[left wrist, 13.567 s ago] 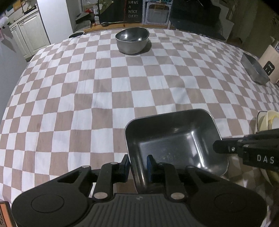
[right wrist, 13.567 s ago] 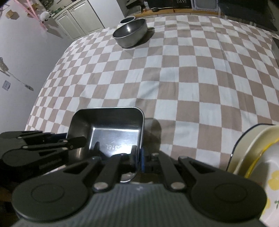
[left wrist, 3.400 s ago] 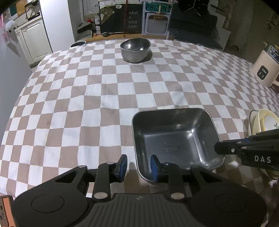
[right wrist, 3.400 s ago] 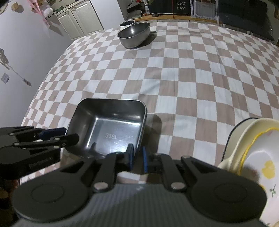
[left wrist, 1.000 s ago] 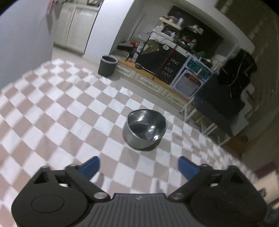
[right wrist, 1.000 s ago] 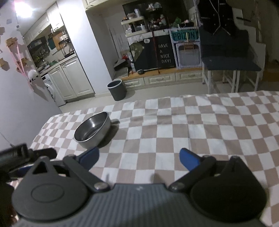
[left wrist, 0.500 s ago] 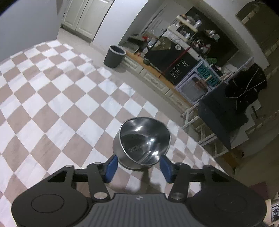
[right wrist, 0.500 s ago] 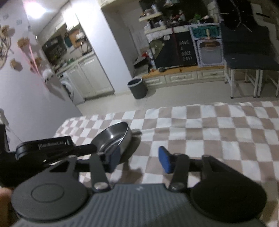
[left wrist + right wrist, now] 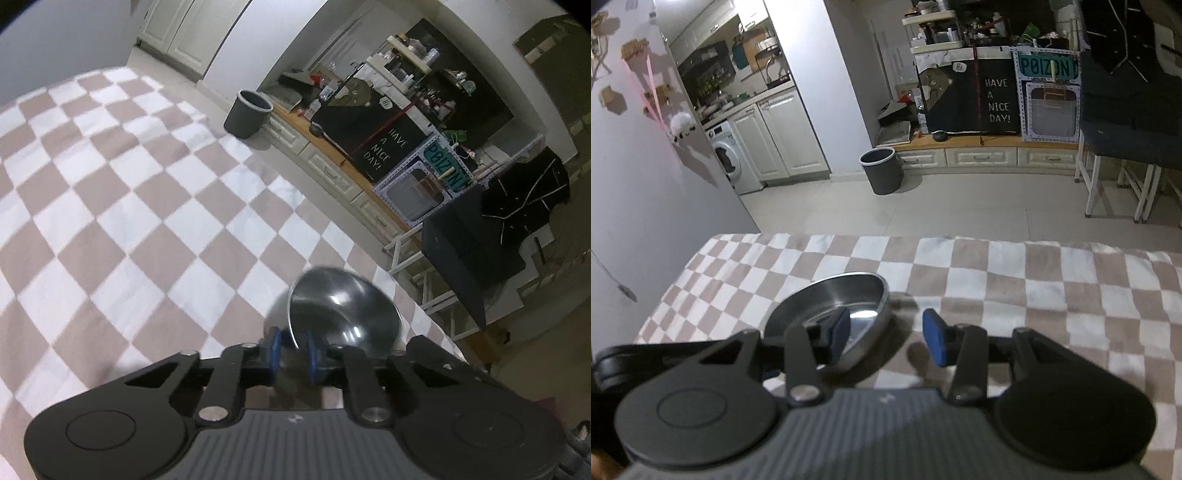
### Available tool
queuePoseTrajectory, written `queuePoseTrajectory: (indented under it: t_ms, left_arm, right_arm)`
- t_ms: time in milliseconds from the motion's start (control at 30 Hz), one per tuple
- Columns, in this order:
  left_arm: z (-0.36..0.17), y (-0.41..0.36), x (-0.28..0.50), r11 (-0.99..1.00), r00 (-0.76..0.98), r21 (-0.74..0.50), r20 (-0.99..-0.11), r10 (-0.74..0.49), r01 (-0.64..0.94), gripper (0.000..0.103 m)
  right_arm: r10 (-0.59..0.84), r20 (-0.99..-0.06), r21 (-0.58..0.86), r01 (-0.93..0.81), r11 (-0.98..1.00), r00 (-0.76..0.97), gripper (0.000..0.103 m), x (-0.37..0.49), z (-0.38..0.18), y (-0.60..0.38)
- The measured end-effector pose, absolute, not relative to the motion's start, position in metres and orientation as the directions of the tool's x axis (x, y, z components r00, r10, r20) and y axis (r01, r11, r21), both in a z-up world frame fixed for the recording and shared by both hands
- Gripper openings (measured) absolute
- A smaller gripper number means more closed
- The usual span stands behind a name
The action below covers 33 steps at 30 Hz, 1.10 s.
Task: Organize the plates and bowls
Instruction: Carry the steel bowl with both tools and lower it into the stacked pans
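A round steel bowl point(image 9: 343, 314) sits near the far edge of the checkered table point(image 9: 110, 229). My left gripper point(image 9: 292, 349) is shut on the bowl's near rim, one blue pad inside and one outside, and the bowl looks tilted. In the right wrist view the same bowl point(image 9: 831, 310) lies ahead and left. My right gripper point(image 9: 886, 334) is open around its right rim, the left pad over the bowl's inside and the right pad outside. The left gripper's black body point(image 9: 646, 354) shows at the left.
The table's far edge point(image 9: 923, 238) is just beyond the bowl. Past it are the floor, a grey bin point(image 9: 882, 170), low cabinets and a dark chair point(image 9: 1126, 140). A grey wall point(image 9: 646, 184) stands to the left.
Both grippers moved from the square steel tray to the round bowl at the far edge. The left gripper shut on its rim and the bowl tilted. The right gripper came closer.
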<state>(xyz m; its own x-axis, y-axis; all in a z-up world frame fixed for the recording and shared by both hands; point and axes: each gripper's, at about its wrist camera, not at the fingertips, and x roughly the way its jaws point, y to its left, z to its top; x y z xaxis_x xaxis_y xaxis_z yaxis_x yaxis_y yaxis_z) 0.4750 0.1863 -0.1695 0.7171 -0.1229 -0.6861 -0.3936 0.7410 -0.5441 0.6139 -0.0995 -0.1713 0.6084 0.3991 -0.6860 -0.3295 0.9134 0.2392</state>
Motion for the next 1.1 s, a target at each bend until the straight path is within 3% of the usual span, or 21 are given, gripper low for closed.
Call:
queuePoseTrajectory:
  t_ms: [100,200,267,467,1100]
  left_arm:
    - [-0.168,0.192,0.475,0.756,0.725,-0.527,-0.681,-0.102,-0.388,0.007]
    - [-0.17,0.195,0.476,0.76,0.725,-0.526,-0.68,-0.106,-0.382,0.006]
    - [-0.171,0.193,0.477,0.768,0.722,-0.525,-0.682,-0.121,-0.367,0.006]
    - [-0.164,0.178,0.478,0.838,0.711,-0.458,-0.691,-0.126,-0.297,0.005]
    - [-0.092,0.118,0.386,0.94,0.722,-0.328,-0.672,-0.164,-0.092,0.005]
  right_arm:
    - [0.389,-0.692,0.226,-0.33,0.917,0.608,0.048,0.614,-0.175,-0.095]
    - [0.377,-0.708,0.212,-0.329,0.92,0.597,0.037,0.613,-0.181,-0.095]
    - [0.387,-0.714,0.224,-0.333,0.916,0.584,0.02,0.612,-0.185,-0.098]
    - [0.369,-0.725,0.208,-0.325,0.922,0.581,0.009,0.6,-0.186,-0.104]
    - [0.343,-0.709,0.205,-0.285,0.936,0.616,0.007,0.487,-0.123,-0.154]
